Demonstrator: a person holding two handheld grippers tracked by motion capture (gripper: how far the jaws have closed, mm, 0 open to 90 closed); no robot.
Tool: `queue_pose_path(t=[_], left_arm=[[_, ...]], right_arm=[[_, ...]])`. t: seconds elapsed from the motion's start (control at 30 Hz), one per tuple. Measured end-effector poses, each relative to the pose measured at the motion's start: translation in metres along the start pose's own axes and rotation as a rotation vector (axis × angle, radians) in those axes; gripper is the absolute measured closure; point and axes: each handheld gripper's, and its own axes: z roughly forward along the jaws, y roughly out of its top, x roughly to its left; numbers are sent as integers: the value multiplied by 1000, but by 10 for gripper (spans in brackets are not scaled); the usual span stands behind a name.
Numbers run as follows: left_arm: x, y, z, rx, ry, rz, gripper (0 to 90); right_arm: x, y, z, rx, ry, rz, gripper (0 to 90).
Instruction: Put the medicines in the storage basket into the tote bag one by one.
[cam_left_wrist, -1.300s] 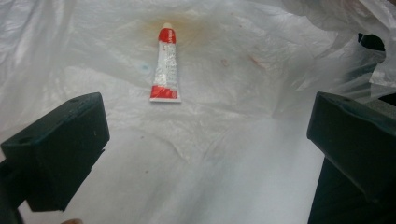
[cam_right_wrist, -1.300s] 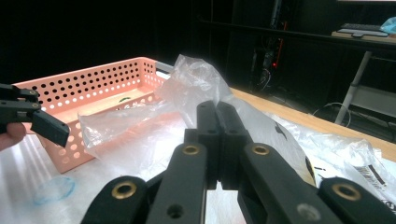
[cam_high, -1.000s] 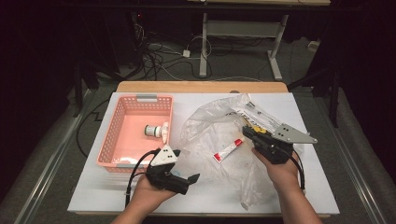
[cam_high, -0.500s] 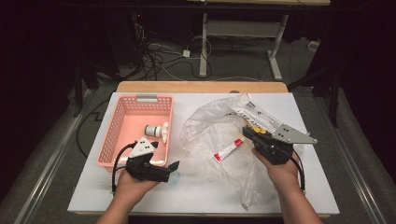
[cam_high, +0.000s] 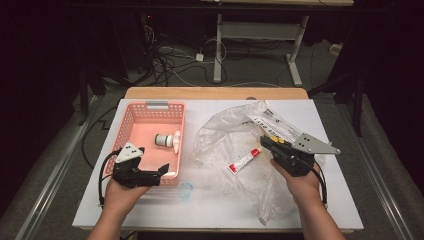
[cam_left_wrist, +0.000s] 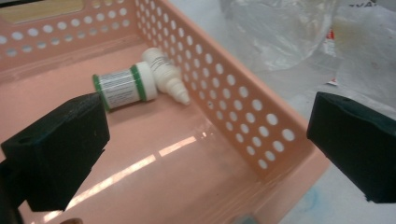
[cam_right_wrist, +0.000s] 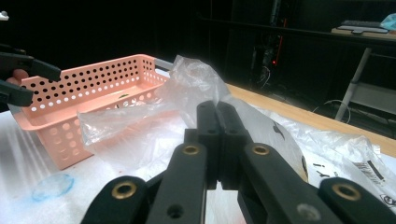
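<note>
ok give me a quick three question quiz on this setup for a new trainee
1. True or false: the right claw is shut on the clear plastic bag.
2. Multiple choice: where do the green-capped jar and the white dropper bottle lie? A) in the bag B) in the pink basket C) on the bare table
3. Fill in: the red-capped tube lies inside the ____.

Key: 1 true: its jaws are pressed together on the film. 2 B: both lie on their sides by the basket's wall. 3 bag.
</note>
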Motion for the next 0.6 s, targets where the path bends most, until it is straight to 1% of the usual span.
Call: queue_pose_path(t=[0.1,0.3,0.47,0.6], left_arm=[[7,-3,-1,3,14,-27,0],[14,-5,-2,12,37,-42,0],[15,-5,-2,21,57,-38,0],[13,-3,-1,22,60,-32,0]], right_arm=[[0,0,0,3,1,2,900],[0,0,0,3,-1,0,900],[0,0,0,5,-1,-8,900],[1,0,0,2,-1,-7,900]])
